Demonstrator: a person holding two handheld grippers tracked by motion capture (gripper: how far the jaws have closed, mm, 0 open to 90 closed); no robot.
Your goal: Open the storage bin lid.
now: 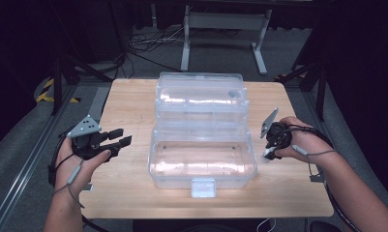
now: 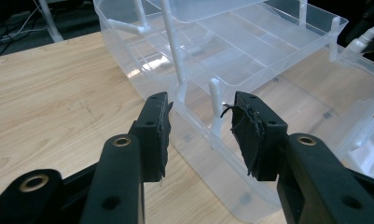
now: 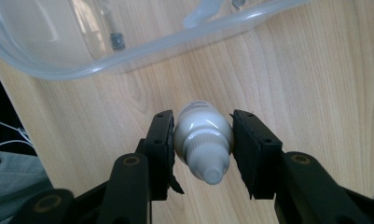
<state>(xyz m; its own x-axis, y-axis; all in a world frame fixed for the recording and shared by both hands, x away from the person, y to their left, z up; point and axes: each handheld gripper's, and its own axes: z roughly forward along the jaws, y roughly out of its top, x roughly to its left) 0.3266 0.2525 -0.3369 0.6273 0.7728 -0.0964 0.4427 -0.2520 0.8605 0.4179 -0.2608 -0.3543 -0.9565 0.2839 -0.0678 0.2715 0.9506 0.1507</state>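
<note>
A clear plastic organiser box (image 1: 202,164) stands open in the middle of the wooden table (image 1: 124,193), its divided tray (image 1: 201,104) raised behind the lower tub. My right gripper (image 3: 201,149) is shut on a small white dropper bottle (image 3: 202,137) just above the table, right of the box; the bottle (image 1: 269,154) shows below the hand. My left gripper (image 1: 119,138) hovers open left of the box with nothing between its jaws. In the left gripper view the left gripper (image 2: 201,135) points at the box wall (image 2: 194,126).
The box's front latch (image 1: 203,187) overhangs the bare strip of table near the front edge. Bare wood lies to the left (image 2: 45,93) and right of the box. Beyond the table stand a white frame (image 1: 220,29) and floor cables (image 1: 148,43).
</note>
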